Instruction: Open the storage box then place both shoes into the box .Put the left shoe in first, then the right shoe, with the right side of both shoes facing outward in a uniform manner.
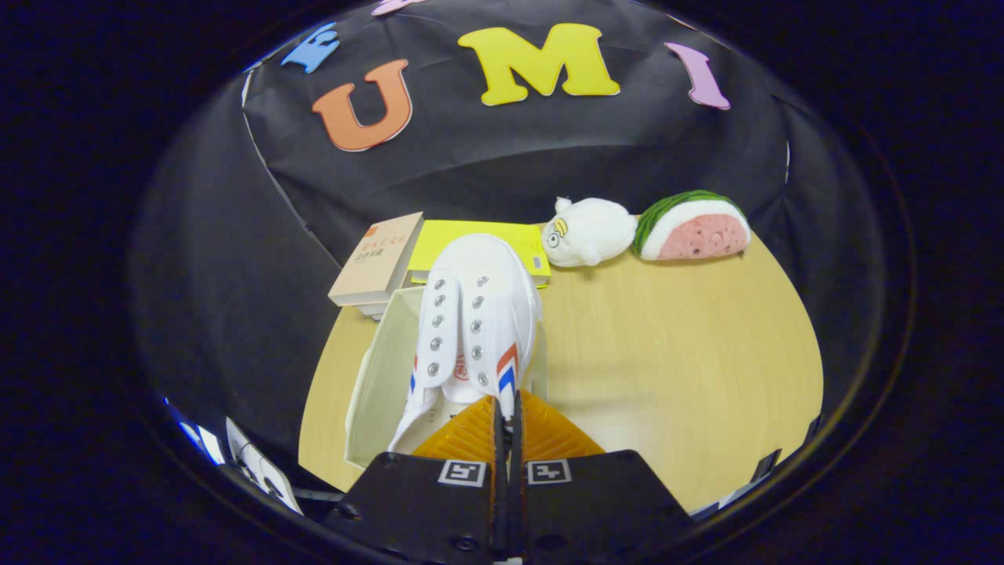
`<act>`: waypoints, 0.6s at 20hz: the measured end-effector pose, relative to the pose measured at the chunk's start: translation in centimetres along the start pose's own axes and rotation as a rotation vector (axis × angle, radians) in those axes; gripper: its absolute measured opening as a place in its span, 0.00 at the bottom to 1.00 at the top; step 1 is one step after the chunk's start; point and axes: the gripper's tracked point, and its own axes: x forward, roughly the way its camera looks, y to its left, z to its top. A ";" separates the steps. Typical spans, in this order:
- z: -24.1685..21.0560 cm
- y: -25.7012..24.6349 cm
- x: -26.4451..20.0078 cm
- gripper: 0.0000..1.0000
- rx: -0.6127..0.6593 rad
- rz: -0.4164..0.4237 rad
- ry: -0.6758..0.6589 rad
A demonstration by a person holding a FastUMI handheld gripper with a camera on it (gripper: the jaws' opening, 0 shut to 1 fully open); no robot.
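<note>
A white canvas shoe (474, 322) with metal eyelets and red and blue side stripes hangs toe-away just ahead of my fingers. My gripper (506, 420) is shut on the shoe's heel rim, the two fingers pressed nearly together on the fabric. Below the shoe stands the open white storage box (376, 377), its interior showing to the shoe's left. The shoe's sole end is over the box; whether it touches the box I cannot tell.
Two books, a tan one (378, 259) and a yellow one (478, 239), lie beyond the box. A white plush toy (588, 231) and a watermelon-slice plush (694, 227) sit at the far edge of the wooden table (674, 369).
</note>
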 end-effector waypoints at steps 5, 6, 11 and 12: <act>-0.4 1.5 3.1 0.05 0.010 -0.010 0.000; -0.9 1.2 3.8 0.05 0.001 -0.041 0.014; -2.0 1.1 6.2 0.06 0.016 -0.089 0.022; -1.9 0.6 6.3 0.05 0.015 -0.113 0.008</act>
